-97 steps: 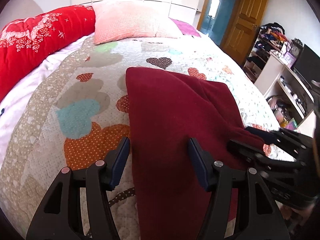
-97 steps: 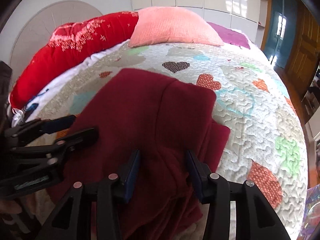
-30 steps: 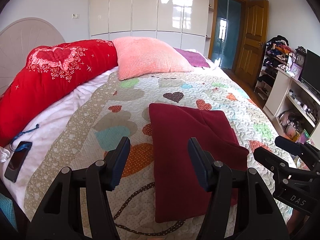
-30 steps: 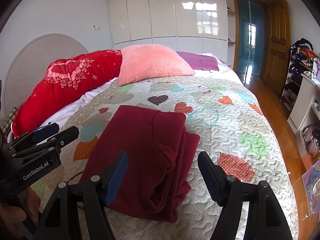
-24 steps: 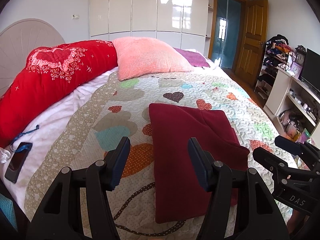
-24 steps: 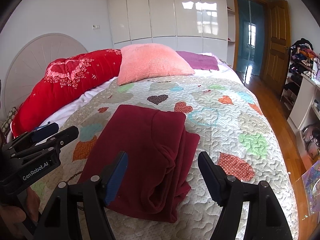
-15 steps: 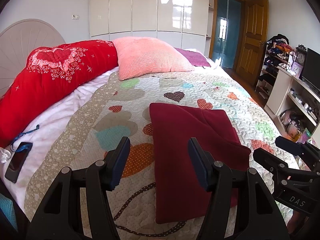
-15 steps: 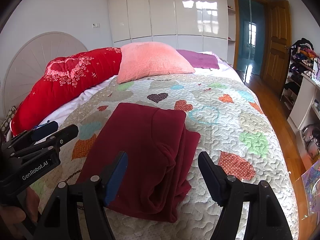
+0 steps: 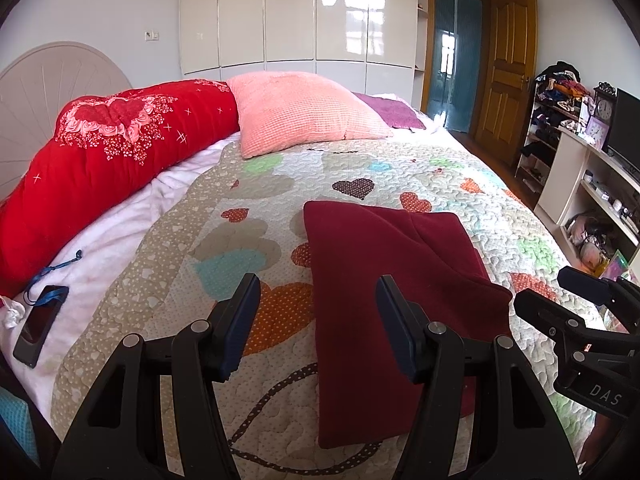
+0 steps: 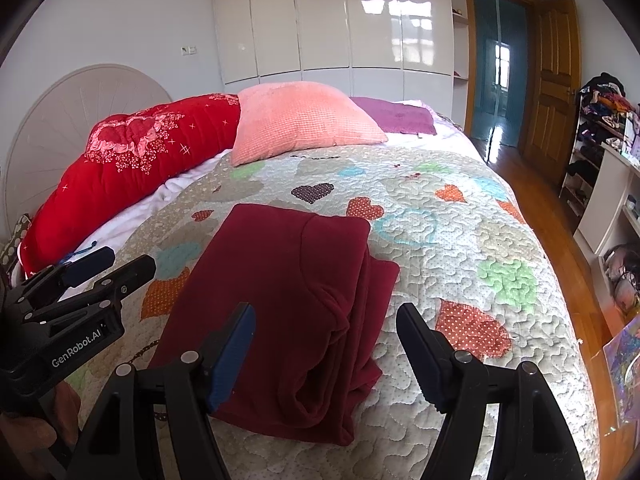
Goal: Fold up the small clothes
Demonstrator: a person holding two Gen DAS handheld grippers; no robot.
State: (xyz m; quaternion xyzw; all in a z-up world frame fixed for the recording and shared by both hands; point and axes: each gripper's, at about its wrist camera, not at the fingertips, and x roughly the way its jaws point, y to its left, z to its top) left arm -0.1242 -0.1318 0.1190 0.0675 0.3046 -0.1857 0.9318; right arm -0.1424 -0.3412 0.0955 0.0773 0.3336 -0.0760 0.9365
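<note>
A dark red garment lies folded in a long rectangle on the heart-patterned quilt. It also shows in the right wrist view, with layered edges along its right side. My left gripper is open and empty, held above the garment's near left edge. My right gripper is open and empty, held above the garment's near right end. Each gripper shows in the other's view, the right one and the left one.
A red bolster, a pink pillow and a purple cloth lie at the head of the bed. A phone lies on the white sheet at the left. Shelves and wood floor are at the right.
Since 3.2 s ago both grippers have pulled back from the garment and up. The right gripper has opened wider. Over the last second almost nothing has moved.
</note>
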